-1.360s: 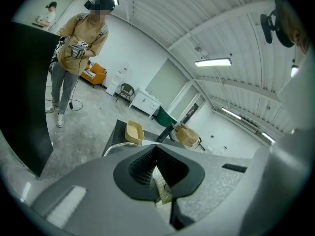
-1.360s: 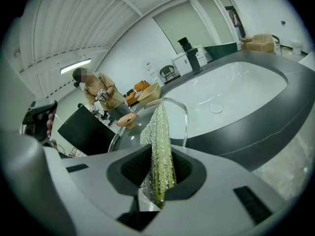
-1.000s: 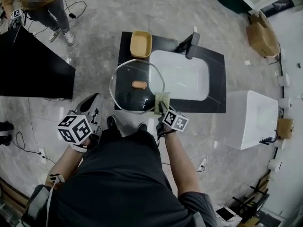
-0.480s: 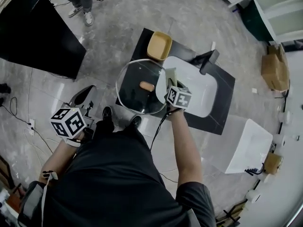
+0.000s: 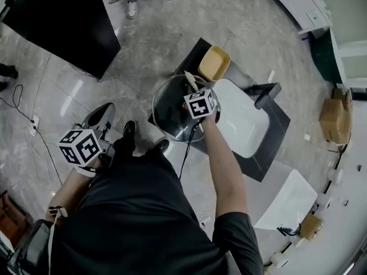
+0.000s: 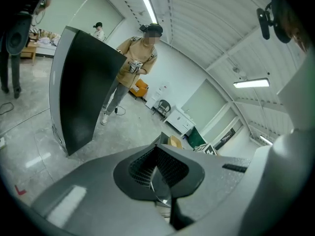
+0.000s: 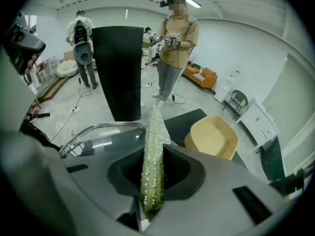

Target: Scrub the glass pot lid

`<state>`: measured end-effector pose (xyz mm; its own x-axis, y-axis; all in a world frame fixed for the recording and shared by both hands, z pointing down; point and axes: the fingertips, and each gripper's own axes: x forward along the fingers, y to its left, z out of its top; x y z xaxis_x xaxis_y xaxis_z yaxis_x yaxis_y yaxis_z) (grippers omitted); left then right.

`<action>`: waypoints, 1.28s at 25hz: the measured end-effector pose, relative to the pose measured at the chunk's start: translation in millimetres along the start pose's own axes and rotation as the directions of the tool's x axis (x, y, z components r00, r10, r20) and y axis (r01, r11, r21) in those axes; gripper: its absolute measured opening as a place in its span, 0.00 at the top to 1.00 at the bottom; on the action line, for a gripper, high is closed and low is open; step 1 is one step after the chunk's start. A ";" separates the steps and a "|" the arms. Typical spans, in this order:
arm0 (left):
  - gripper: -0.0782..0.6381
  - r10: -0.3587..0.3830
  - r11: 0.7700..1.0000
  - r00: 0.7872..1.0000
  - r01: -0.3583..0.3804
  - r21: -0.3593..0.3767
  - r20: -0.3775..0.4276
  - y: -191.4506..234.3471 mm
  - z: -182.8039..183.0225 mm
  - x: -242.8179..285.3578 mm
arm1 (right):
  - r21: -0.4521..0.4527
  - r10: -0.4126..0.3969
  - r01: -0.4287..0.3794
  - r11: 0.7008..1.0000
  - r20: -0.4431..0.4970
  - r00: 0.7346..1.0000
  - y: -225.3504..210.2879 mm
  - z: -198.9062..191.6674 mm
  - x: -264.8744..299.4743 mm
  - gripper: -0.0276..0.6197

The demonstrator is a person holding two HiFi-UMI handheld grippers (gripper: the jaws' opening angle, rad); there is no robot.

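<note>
The round glass pot lid (image 5: 166,109) lies flat on the black counter (image 5: 269,145), left of the white sink (image 5: 241,122). My right gripper (image 5: 192,90) hovers over the lid's far side, shut on a green sponge (image 5: 188,80) with a glittery scouring face. In the right gripper view the sponge (image 7: 153,146) stands on edge between the jaws of the right gripper (image 7: 152,181), above the lid's rim (image 7: 98,132). My left gripper (image 5: 108,110) is off to the left over the floor, apart from the lid. In its own view the left gripper (image 6: 160,181) has its jaws together and holds nothing.
A yellow tray (image 5: 214,63) sits on the counter's far corner, just beyond the lid. A black faucet (image 5: 268,92) stands behind the sink. A large black panel (image 5: 63,22) stands to the left. A person (image 7: 174,58) stands beyond it. Cables trail on the floor.
My right gripper has carried the sponge from the lid's near right edge across to its far side by the yellow tray. The left gripper has stayed at the left.
</note>
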<state>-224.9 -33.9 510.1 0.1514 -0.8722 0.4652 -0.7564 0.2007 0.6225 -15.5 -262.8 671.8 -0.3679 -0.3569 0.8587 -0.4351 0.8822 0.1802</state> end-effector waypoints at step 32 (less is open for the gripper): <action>0.89 -0.007 0.999 1.000 0.007 -0.032 0.003 -0.7 -10.3 -15.3 | -0.775 0.324 -0.236 0.586 -0.043 0.945 185.3 -1.2 -25.0 0.87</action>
<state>-220.1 -16.1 509.1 0.1545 -0.8749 0.4591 -0.7348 0.2089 0.6454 -85.9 -90.0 684.3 -0.4534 -0.0386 0.8905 0.4686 0.8395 0.2750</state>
